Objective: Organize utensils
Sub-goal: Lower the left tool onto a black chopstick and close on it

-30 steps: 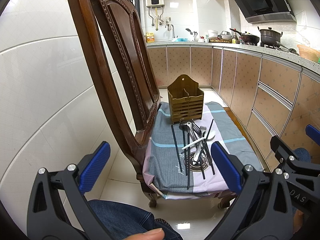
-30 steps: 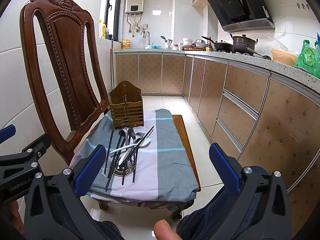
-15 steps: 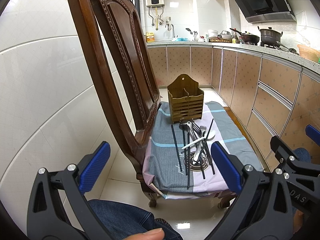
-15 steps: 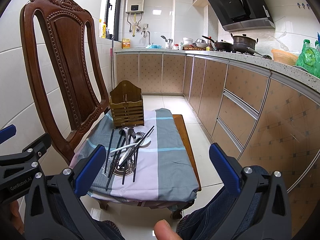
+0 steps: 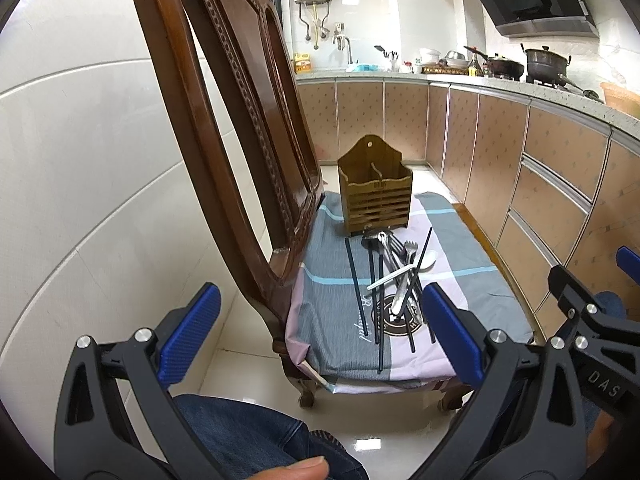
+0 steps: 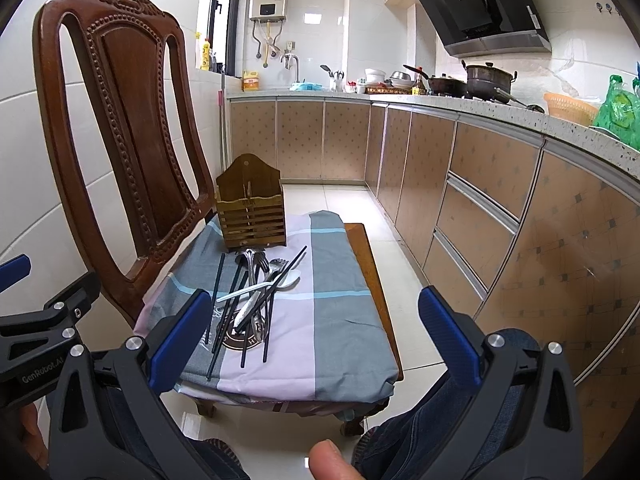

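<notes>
A pile of utensils (image 5: 394,276) lies on a cloth-covered chair seat (image 5: 332,320): dark chopsticks, metal spoons, a fork and a white spoon. It also shows in the right wrist view (image 6: 256,292). A brown wooden slatted utensil holder (image 5: 374,194) with two compartments stands upright just behind the pile, also in the right wrist view (image 6: 251,208). My left gripper (image 5: 320,336) is open and empty, held well back from the seat. My right gripper (image 6: 314,340) is open and empty, also short of the seat's front edge.
The carved wooden chair back (image 5: 236,120) rises at the left of the seat. Kitchen cabinets (image 6: 480,200) run along the right, with pots on the counter (image 6: 488,80). White tiled wall (image 5: 80,160) is at the left. The person's knees in jeans (image 5: 240,432) are below the grippers.
</notes>
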Motion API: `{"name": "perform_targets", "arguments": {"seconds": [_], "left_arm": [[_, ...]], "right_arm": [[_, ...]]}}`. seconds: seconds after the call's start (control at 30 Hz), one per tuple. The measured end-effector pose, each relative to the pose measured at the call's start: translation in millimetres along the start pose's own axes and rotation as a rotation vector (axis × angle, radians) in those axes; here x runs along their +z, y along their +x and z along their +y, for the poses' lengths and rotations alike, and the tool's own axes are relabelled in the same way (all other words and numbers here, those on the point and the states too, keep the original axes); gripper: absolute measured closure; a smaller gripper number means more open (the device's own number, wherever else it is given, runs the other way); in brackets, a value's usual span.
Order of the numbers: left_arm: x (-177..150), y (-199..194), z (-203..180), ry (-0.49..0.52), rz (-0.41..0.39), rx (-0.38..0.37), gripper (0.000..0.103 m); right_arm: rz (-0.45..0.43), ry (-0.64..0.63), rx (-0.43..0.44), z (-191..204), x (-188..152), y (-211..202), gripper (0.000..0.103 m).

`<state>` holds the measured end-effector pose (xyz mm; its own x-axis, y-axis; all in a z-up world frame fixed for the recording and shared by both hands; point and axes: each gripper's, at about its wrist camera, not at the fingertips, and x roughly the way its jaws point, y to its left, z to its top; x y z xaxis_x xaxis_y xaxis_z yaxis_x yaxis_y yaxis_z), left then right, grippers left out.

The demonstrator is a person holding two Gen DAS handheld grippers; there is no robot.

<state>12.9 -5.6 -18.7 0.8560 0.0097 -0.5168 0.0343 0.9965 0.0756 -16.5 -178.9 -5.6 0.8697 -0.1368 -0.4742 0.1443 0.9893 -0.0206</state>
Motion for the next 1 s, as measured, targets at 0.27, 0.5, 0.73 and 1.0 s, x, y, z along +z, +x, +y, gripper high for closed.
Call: {"name": "perform_targets", "arguments": {"seconds": [0.27, 0.5, 0.73, 1.0], "left_arm": [[-4.8, 43.0, -5.4, 0.002, 0.096, -0.01, 0.004], [-18.4, 105.4, -21.2, -0.002, 0.217, -0.078, 0.004], [-1.4, 180.9, -28.7, 0.022, 0.277, -0.093, 0.032], [56.6, 293.6, -43.0, 0.114, 0.349, -0.109, 0.038]], "right_arm": [[0.203, -0.132, -0.003, 7.7, -13.4, 65.1, 0.002], [0.463, -0.073, 0.001, -14.7, -45.1, 145.1, 0.048], [0.541, -0.105, -0.037, -29.6, -37.2, 207.5, 0.065], [0.518, -0.141, 0.016, -18.1, 26.9, 288.6, 0.065]]}}
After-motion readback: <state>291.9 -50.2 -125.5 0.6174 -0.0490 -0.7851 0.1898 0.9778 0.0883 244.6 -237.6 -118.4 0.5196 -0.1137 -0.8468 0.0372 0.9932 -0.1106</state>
